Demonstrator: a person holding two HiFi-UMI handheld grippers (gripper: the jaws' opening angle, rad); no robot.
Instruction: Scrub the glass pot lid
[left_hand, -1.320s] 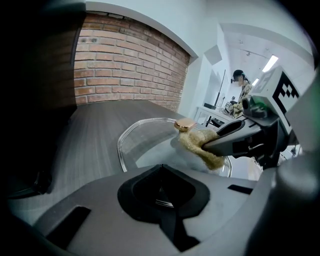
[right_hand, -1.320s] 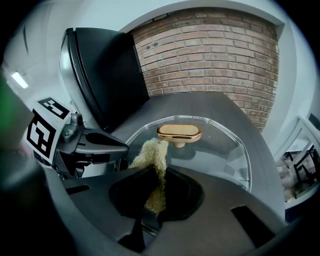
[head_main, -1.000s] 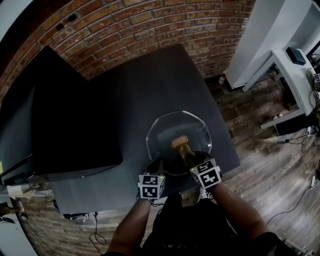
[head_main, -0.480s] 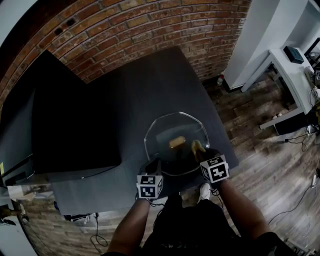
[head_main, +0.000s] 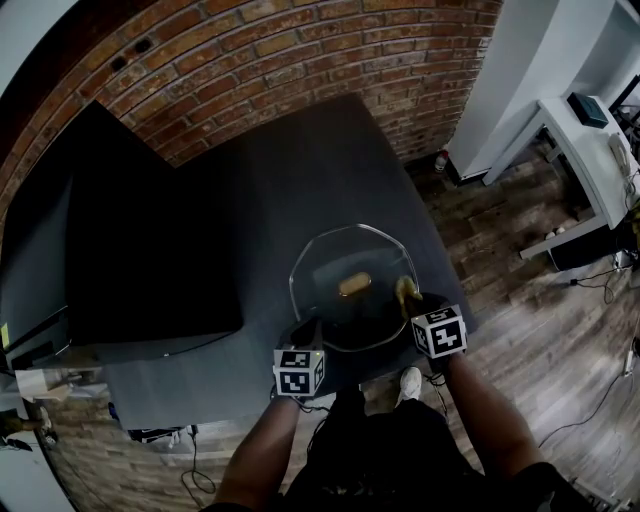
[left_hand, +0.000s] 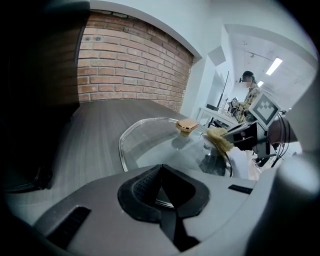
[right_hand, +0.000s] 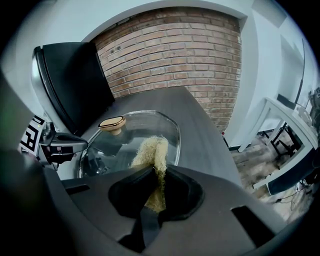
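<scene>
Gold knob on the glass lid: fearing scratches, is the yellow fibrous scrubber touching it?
Apart. The right gripper view shows clear glass pot lid between the yellow fibrous scrubber and the gold knob.

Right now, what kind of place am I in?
Probably an office or lab workspace, not a kitchen: a dark table against a brick wall, wood-plank floor, and a white desk holding equipment.

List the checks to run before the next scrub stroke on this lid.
1. Grip on scrubber by right hand-held gripper: ok.
2. Left hand-held gripper shut on near rim of glass lid: ok.
3. The scrubber over the glass, apart from knob: ok.
4. The scrubber pressing on the glass: cannot tell.
5. The glass lid flat on table: cannot tell.
</scene>
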